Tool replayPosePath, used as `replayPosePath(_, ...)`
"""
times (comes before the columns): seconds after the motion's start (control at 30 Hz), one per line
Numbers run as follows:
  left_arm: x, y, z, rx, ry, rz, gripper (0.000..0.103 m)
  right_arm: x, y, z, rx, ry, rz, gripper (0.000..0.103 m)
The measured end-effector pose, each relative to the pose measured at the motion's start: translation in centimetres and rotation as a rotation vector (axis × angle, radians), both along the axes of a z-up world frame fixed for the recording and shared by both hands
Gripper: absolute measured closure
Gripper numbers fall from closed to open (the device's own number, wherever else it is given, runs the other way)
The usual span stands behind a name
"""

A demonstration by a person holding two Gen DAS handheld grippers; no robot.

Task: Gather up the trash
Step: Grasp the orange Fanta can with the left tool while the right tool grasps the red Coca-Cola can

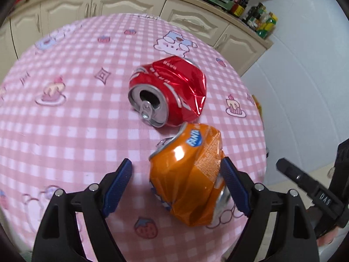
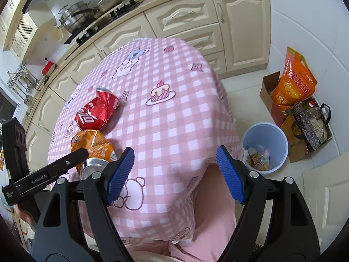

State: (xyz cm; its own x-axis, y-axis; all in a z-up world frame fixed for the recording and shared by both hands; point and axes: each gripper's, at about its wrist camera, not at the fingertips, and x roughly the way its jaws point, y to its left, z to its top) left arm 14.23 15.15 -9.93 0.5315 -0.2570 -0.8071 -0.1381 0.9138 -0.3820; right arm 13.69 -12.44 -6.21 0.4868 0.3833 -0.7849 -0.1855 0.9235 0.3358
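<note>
On the pink checked worktop (image 1: 76,118) lie two crushed drink cans. The orange can (image 1: 187,174) sits at five o'clock from the red can (image 1: 170,91), nearly touching it. The left hand-held gripper (image 1: 176,185) stands released, its pads straddling the orange can without pressing it. The right hand-held gripper (image 2: 174,172) is also released and empty. The blue bin (image 2: 265,146) waits on the floor. The can looks light, thin-walled and slippery; gripping across its crumpled middle seems safest.

Two crushed cans (image 1: 169,91) touching on table (image 1: 65,131); bin (image 2: 265,146) beside.
</note>
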Motion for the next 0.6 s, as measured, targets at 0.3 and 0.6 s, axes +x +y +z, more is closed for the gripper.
replayPosePath(0.3, -0.9, 0.8, 0.4, -0.067, -0.112, -0.059, 0.058, 1.4, 1.7, -1.1, -0.015, 0.050, 0.018, 0.026)
replayPosePath(0.6, -2.5, 2.7, 1.9, -0.018, -0.138, -0.028, 0.059, 2.7, 5.4, -0.6, -0.002, 0.050, 0.096, 0.026)
